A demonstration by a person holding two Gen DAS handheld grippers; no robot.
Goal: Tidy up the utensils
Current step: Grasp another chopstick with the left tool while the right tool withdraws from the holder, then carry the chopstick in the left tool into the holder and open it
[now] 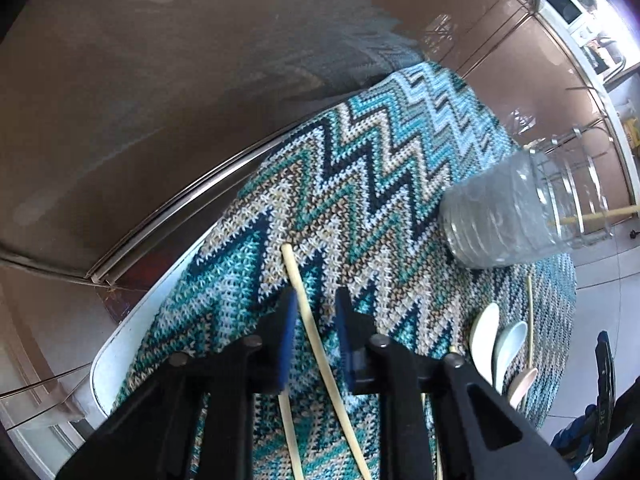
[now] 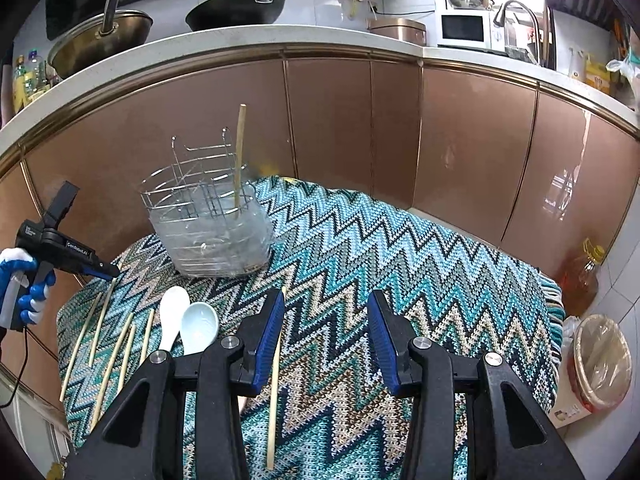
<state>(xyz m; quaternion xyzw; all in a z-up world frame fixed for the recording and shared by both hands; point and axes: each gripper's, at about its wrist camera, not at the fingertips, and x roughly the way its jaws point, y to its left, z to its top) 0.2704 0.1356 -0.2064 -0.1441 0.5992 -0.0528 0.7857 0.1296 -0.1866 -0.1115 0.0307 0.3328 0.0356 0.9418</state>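
Observation:
Several pale chopsticks (image 2: 105, 345) lie at the left on a zigzag knitted cloth (image 2: 400, 264). My left gripper (image 1: 316, 320) is low over the cloth with its jaws open around one chopstick (image 1: 308, 312); it also shows in the right wrist view (image 2: 108, 274). Two white spoons (image 2: 188, 322) lie beside the chopsticks. A wire utensil holder in a clear plastic tub (image 2: 212, 232) stands behind them with one chopstick (image 2: 239, 156) upright in it. My right gripper (image 2: 326, 320) is open above the cloth, with one chopstick (image 2: 276, 380) lying under its left finger.
Brown cabinet doors (image 2: 472, 140) close off the back under a white counter with pans (image 2: 236, 10) and a microwave (image 2: 466, 30). An oil bottle (image 2: 580, 280) and a lined bin (image 2: 600, 364) stand on the floor at the right.

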